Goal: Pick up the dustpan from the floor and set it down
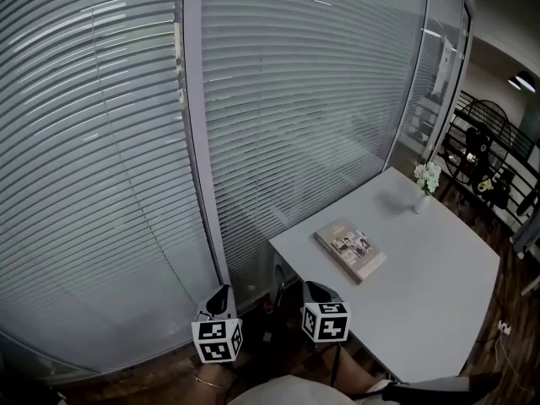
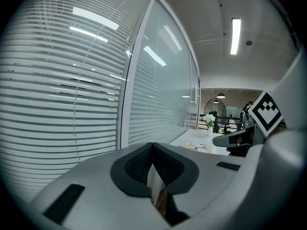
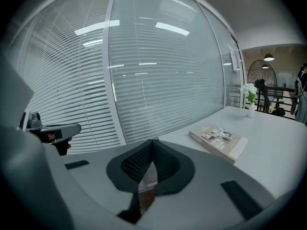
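Note:
No dustpan shows in any view. In the head view my left gripper and right gripper are side by side at the bottom of the frame, just in front of the glass wall with blinds. The left gripper has its jaws meeting at the tips with nothing between them. The right gripper is likewise shut and empty. Each gripper appears at the edge of the other's view. The floor below them is dark, and I cannot make out what lies there.
A white table stands to the right, its near corner close to my right gripper. On it lie a book and a small vase of white flowers. A large fan stands beyond the table.

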The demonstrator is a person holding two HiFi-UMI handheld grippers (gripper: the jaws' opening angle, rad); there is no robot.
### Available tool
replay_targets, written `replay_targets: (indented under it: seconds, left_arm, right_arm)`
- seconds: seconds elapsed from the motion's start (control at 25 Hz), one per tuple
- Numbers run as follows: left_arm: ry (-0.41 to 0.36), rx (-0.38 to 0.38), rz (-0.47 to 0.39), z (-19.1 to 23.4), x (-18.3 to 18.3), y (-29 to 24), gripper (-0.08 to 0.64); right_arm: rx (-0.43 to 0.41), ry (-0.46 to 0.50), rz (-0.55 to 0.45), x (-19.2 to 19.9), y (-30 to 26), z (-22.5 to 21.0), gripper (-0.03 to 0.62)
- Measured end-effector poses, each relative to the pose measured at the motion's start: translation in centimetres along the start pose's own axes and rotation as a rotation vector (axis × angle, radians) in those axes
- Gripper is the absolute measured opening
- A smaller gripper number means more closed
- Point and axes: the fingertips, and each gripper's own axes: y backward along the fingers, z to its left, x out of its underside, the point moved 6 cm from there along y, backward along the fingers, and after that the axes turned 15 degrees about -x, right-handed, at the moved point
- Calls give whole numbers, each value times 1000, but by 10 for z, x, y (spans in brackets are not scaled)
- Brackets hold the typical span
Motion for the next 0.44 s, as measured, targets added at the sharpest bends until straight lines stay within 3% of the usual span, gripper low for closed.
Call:
replay_targets:
  seconds: [0.44]
  left_arm:
    - [12, -22, -4, 6, 4, 3, 18]
  right_arm:
    - [-9, -6, 0, 0, -3, 1, 32]
